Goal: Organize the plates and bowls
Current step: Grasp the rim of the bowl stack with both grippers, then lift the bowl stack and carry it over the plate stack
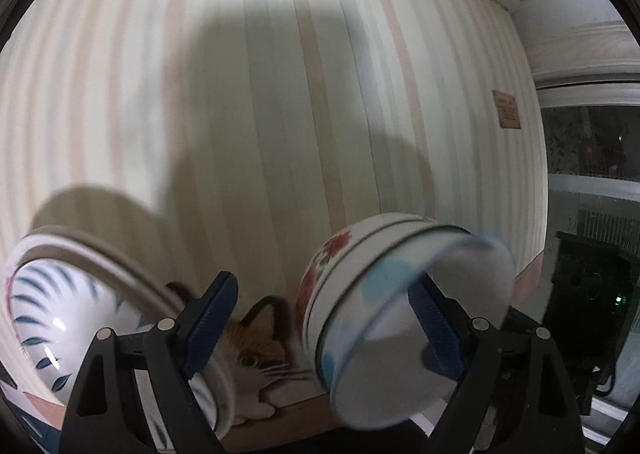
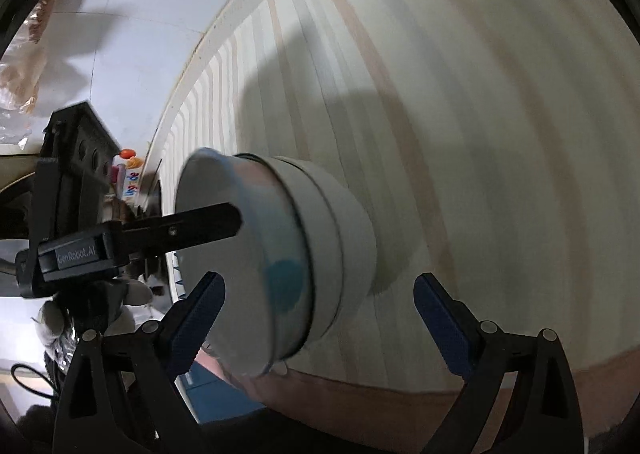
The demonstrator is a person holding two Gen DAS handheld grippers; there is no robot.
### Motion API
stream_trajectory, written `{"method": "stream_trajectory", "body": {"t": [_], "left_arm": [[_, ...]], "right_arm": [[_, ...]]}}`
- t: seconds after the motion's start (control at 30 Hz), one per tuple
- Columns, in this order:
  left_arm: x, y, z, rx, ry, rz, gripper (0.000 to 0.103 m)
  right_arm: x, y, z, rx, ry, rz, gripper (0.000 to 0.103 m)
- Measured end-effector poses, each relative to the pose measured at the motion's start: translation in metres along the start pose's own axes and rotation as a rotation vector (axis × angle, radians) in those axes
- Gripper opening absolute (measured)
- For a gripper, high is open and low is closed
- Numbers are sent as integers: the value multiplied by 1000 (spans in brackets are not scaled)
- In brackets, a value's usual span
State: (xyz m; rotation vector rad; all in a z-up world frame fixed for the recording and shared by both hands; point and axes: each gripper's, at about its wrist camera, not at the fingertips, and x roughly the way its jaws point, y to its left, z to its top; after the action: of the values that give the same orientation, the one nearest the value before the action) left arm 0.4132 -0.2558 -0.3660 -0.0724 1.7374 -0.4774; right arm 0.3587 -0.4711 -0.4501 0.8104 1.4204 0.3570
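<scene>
A stack of bowls stands on the striped cloth, blurred by motion. Its top bowl (image 1: 404, 318) is white with blue dots, and a bowl with red flowers (image 1: 324, 270) sits under it. My left gripper (image 1: 324, 330) is open and straddles the top bowl's near wall. One finger (image 2: 200, 226) reaches over the bowl's mouth and no pad presses on it. In the right wrist view the same stack (image 2: 320, 254) lies just ahead of my right gripper (image 2: 320, 318). Its jaws stand wide open and hold nothing. A bowl with blue leaf marks (image 1: 48, 314) sits left of the left gripper.
A dish with a cat's face (image 1: 256, 358) lies between the leaf bowl and the stack. The striped tablecloth (image 1: 280, 94) stretches far beyond them. A dark device (image 1: 588, 294) stands past the table's right edge. A gloved hand (image 2: 100, 302) holds the left gripper's body.
</scene>
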Motion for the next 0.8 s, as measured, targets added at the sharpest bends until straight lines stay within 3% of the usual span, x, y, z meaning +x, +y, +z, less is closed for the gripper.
{"method": "stream_trajectory", "body": {"t": [0.07, 0.17, 0.3, 0.33, 0.43, 0.5, 0.57, 0.8], "left_arm": [[7, -1, 3, 7, 18, -15, 87], [12, -3, 5, 27, 19, -33, 75], [16, -7, 4, 44, 17, -88, 67], [16, -8, 4, 48, 18, -93, 64], [13, -9, 1, 53, -5, -73, 64], [11, -6, -1, 40, -13, -73, 64], [11, -5, -3, 30, -15, -71, 64], [17, -1, -7, -13, -15, -53, 64]], "right_arm": [[12, -8, 6, 22, 18, 21, 97], [18, -11, 15, 19, 18, 65, 99], [26, -8, 22, -8, 39, 82, 99], [28, -6, 24, -15, 45, 80, 96], [38, -4, 29, -1, 86, 83, 70], [39, -1, 34, -2, 77, 68, 68], [38, 3, 35, -23, 76, 33, 58], [37, -5, 41, 25, 93, 50, 53]]}}
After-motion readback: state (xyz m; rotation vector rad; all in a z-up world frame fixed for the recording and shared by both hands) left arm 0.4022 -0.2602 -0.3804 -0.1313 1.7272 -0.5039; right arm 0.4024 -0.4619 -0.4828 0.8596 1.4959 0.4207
